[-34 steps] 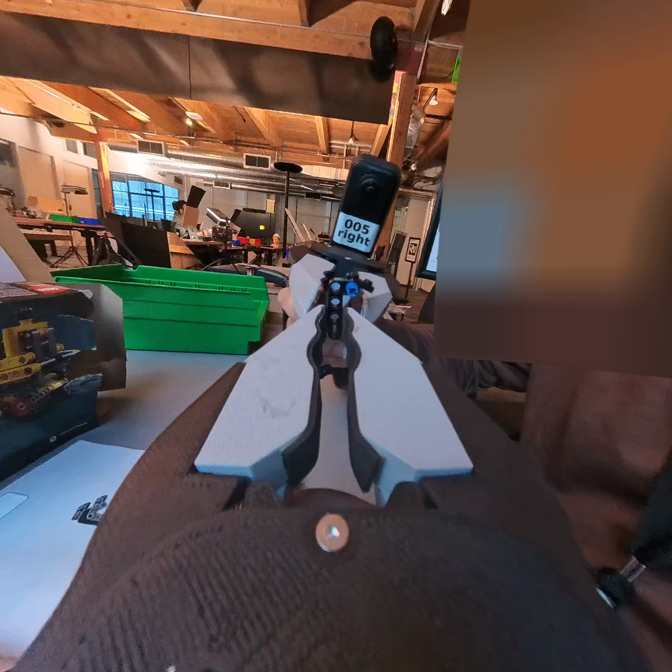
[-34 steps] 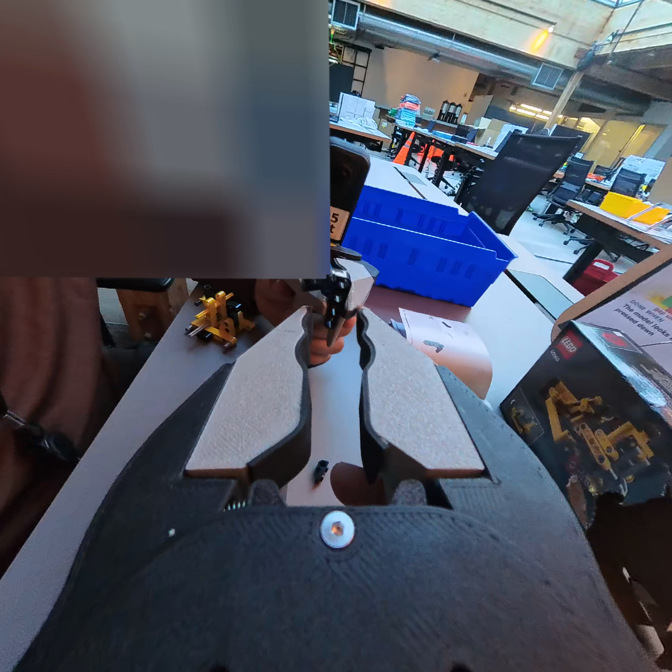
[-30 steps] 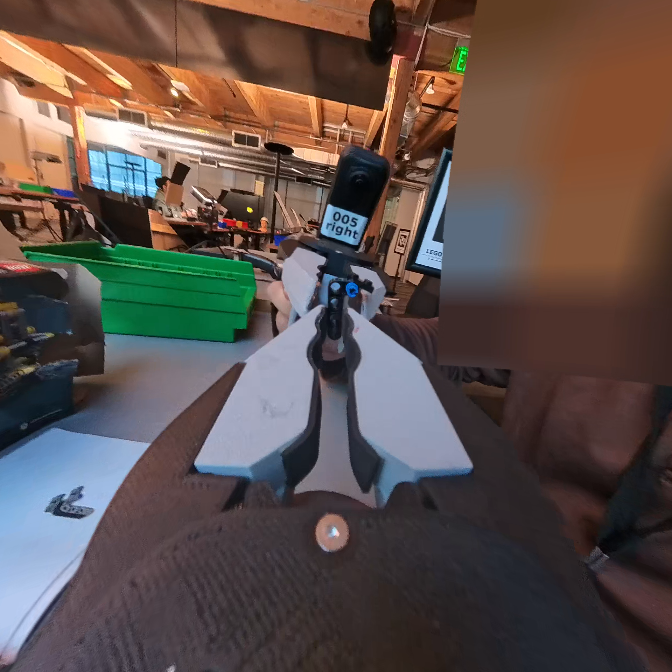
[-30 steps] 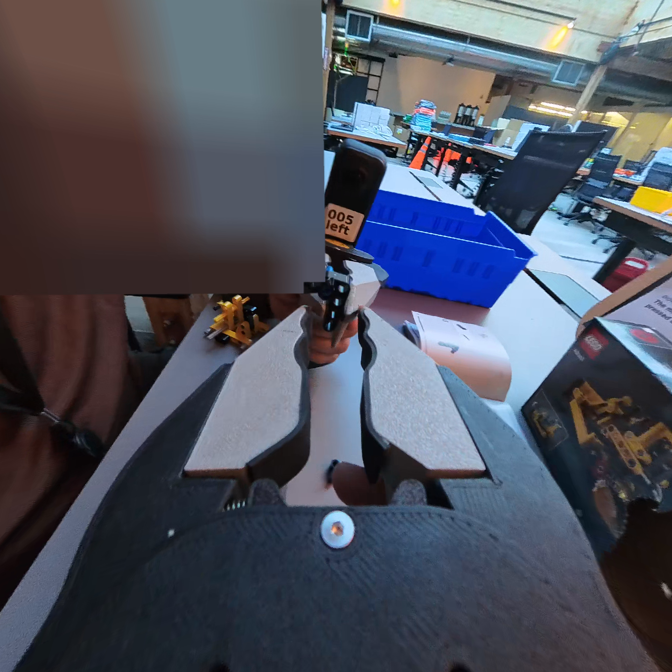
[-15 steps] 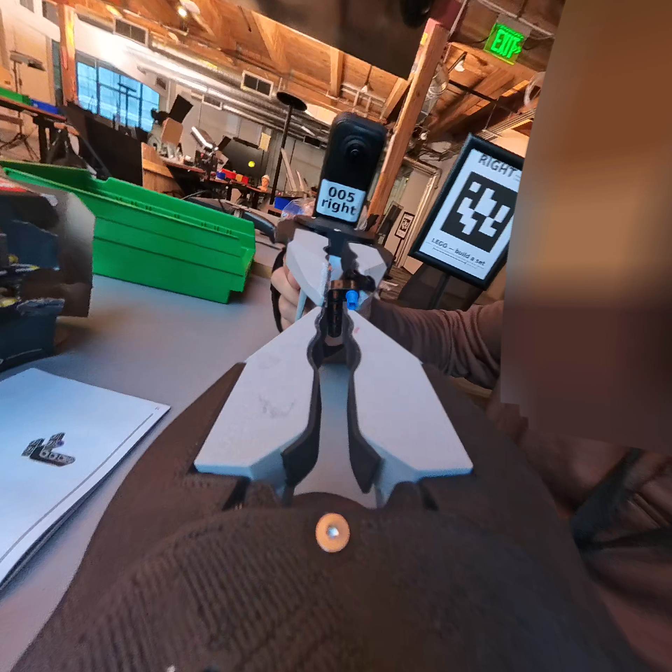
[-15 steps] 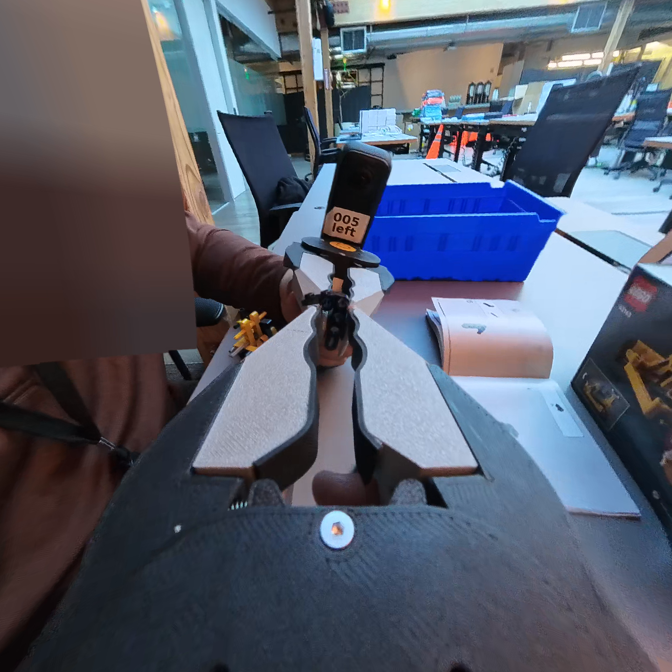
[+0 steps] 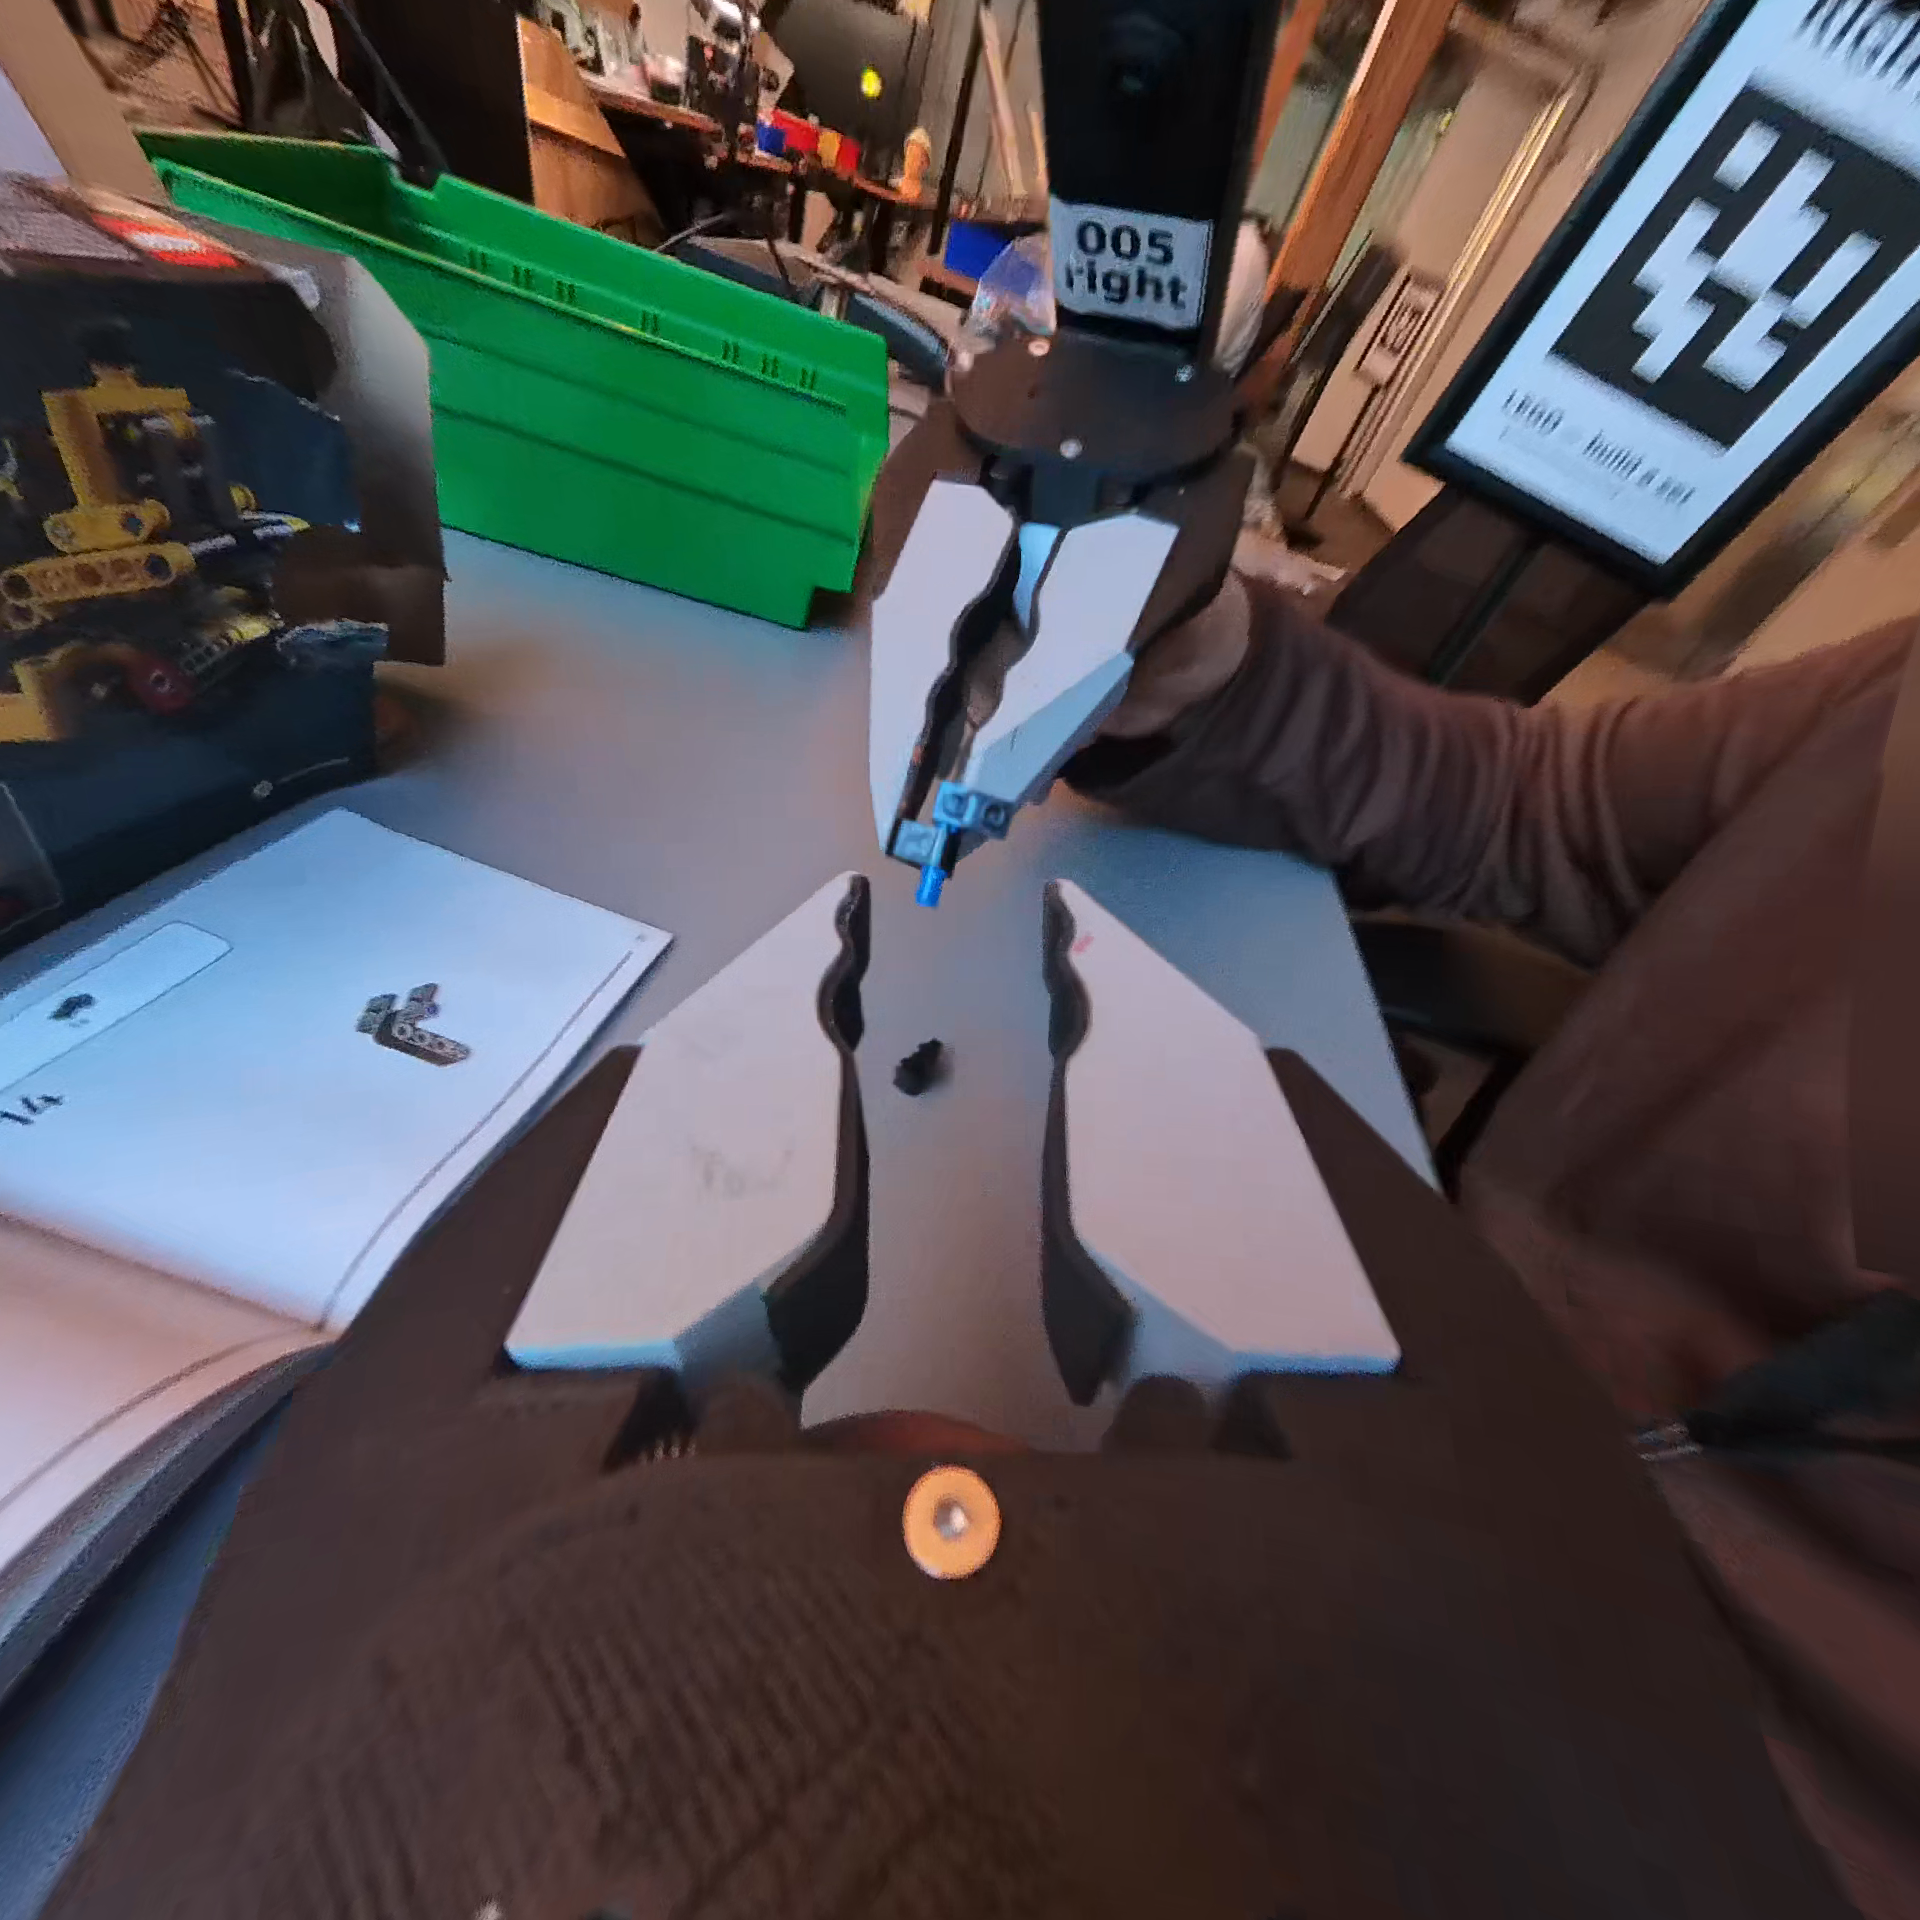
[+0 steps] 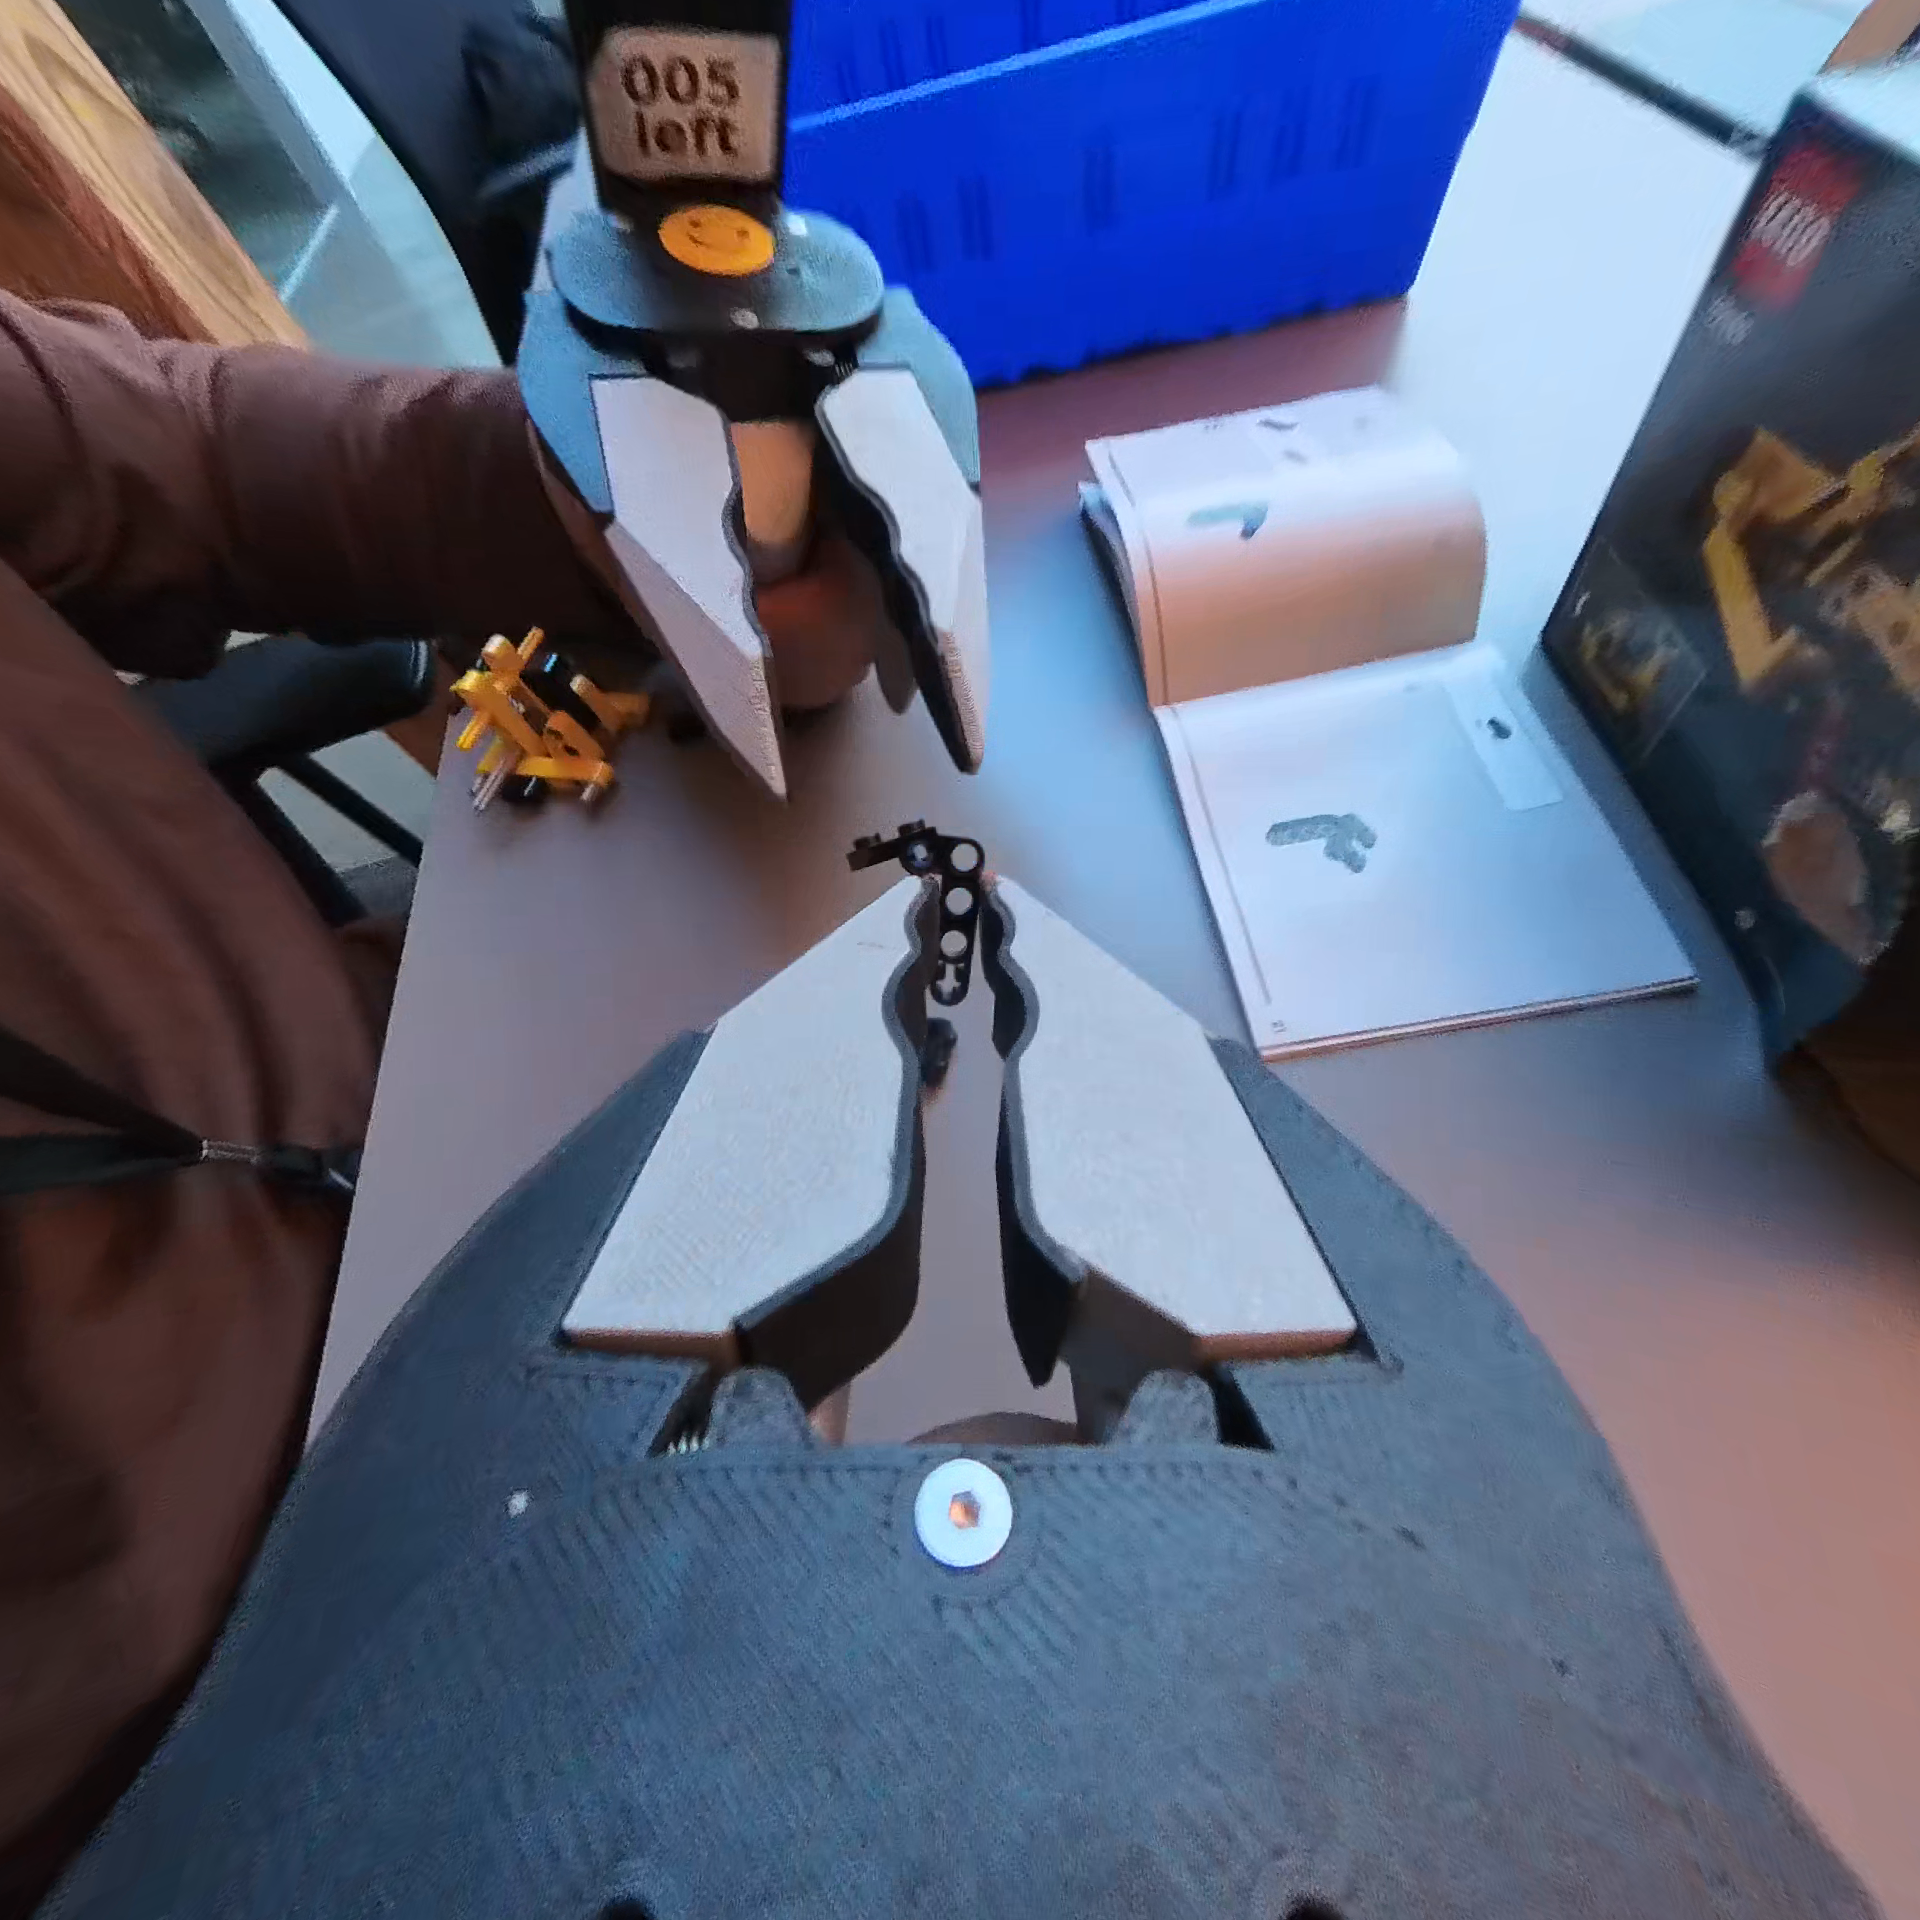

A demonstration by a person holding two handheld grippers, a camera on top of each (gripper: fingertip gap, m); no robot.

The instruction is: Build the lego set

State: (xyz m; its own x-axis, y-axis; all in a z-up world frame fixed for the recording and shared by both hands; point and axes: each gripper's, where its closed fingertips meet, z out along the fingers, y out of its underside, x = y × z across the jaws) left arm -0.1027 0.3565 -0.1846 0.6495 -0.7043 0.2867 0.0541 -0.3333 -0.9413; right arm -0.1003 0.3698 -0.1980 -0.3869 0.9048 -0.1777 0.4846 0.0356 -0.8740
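Between the two tongs, work is mid-build: right tongs [image 8: 951,883] clamp a black lego beam [image 8: 956,920], left tongs [image 7: 951,894] gape empty above a loose black pin [image 7: 920,1065]. Beside them on the tabletop [image 8: 623,935] waits a yellow sub-assembly [image 8: 540,727]; most of the set looks unbuilt.

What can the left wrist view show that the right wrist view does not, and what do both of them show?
Only the left wrist view shows the green bin and a framed sign. Only the right wrist view shows the blue bin and a yellow assembly. Both show the booklet, the box, the black pin on the table, and the beam pinched in the right claw; the left claw is open.
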